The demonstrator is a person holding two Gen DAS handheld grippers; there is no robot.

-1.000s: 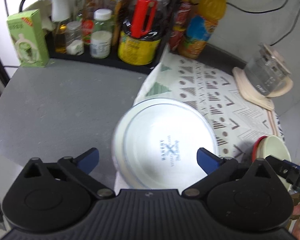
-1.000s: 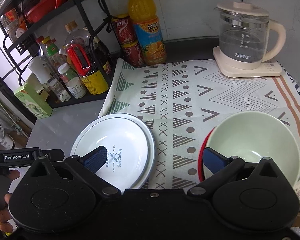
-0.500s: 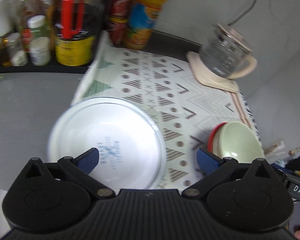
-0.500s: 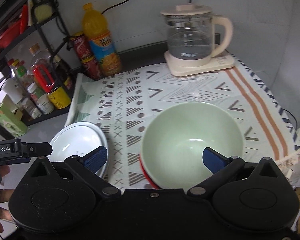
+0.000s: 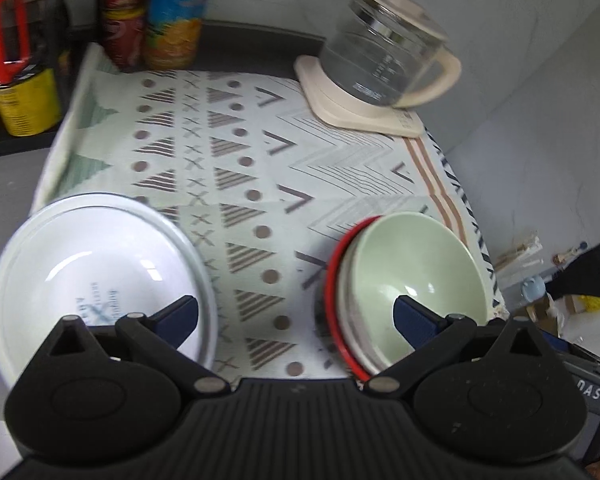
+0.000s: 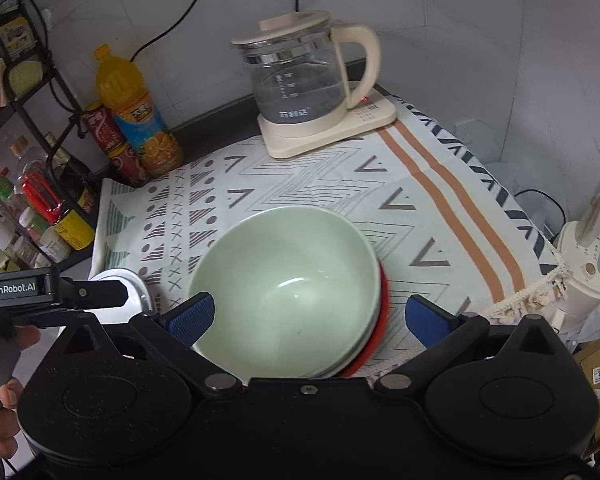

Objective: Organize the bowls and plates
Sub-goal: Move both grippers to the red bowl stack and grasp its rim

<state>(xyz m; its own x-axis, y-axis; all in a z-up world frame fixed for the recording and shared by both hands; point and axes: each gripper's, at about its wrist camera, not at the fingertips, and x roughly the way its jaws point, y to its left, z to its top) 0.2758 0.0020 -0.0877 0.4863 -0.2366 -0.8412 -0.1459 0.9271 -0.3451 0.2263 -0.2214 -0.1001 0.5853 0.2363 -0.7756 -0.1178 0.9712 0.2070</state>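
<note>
I found both my grippers, left and right, with jaws wide and empty; bowls stood stacked, white plates lay apart, unsorted.

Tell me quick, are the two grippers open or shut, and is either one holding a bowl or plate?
Left gripper: open, holding nothing, between the white plate and the green bowl.
Right gripper: open, straddling the green bowl, not closed on it.

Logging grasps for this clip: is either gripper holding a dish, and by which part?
Nothing held. Left gripper and right gripper are open; the green bowl sits ungripped.
</note>
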